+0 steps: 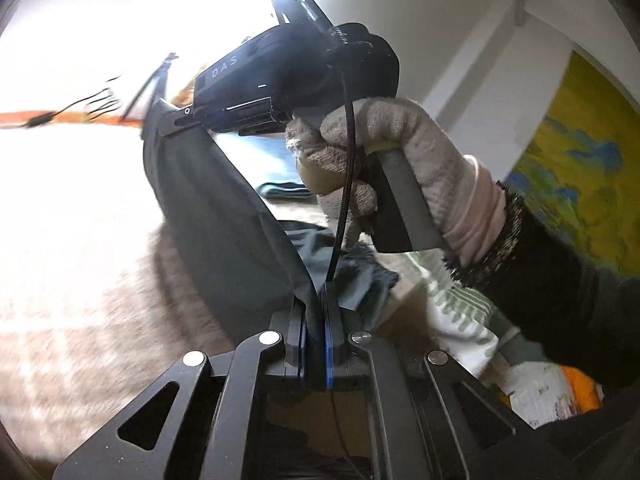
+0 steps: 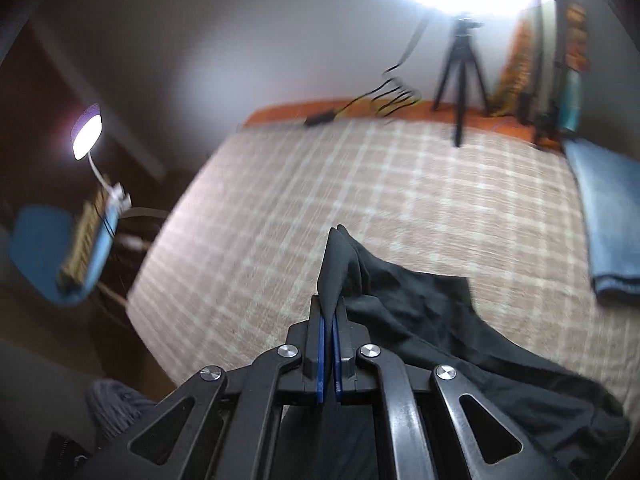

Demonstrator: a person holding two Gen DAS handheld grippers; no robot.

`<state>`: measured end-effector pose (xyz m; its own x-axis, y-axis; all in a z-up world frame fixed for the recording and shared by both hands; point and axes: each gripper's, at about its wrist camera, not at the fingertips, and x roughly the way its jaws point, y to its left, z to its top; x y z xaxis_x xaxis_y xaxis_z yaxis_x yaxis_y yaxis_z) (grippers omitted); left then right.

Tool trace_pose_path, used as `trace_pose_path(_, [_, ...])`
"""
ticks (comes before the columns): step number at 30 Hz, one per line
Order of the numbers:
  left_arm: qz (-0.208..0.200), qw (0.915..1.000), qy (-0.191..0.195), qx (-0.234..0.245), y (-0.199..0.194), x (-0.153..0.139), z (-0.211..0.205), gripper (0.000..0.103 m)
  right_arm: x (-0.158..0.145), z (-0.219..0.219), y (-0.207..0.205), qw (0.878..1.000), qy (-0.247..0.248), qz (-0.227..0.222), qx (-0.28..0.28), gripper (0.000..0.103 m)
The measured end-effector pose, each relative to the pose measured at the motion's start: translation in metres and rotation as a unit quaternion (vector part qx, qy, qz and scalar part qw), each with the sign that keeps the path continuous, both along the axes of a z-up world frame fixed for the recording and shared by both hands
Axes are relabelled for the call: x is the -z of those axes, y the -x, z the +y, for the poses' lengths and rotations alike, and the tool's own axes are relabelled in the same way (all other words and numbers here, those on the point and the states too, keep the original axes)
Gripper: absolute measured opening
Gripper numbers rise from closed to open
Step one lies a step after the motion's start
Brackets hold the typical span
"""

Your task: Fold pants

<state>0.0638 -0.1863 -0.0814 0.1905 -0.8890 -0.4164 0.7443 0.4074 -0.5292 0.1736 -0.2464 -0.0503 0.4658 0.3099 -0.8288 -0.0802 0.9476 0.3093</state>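
The dark pants hang stretched in the air between my two grippers. My left gripper is shut on one edge of the cloth. In the left wrist view the right gripper, held by a gloved hand, pinches the far end of the same edge. In the right wrist view my right gripper is shut on a bunched corner of the pants, which drape down to the right over the checked bed cover.
Folded blue jeans lie at the bed's right side. A black tripod and cables stand at the far edge. A lamp and a blue chair are left of the bed. Other clothes lie below the gloved hand.
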Motion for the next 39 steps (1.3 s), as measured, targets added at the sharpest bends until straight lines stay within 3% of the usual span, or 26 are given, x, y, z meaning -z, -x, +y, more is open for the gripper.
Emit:
trace_pose_path(6, [-0.016, 0.9982, 0.009, 0.058, 0.002, -0.017, -0.048, 0.005, -0.031, -0.066, 0.037, 0.997, -0.027, -0.045, 0.058, 0.0])
trace_pose_path(14, [-0.019, 0.9919, 0.002, 0.125, 0.012, -0.015, -0.109, 0.005, -0.035, -0.152, 0.08, 0.989, -0.029, -0.059, 0.129, 0.0])
trace_pose_path(26, [-0.004, 0.9815, -0.03, 0.189, 0.024, 0.005, -0.179, 0.005, 0.011, -0.26, 0.118, 0.979, 0.005, -0.02, 0.202, 0.0])
trace_pose_path(39, [0.005, 0.9736, -0.062, 0.219, 0.036, 0.022, -0.23, 0.005, 0.049, -0.328, 0.135, 0.973, 0.04, 0.014, 0.229, 0.0])
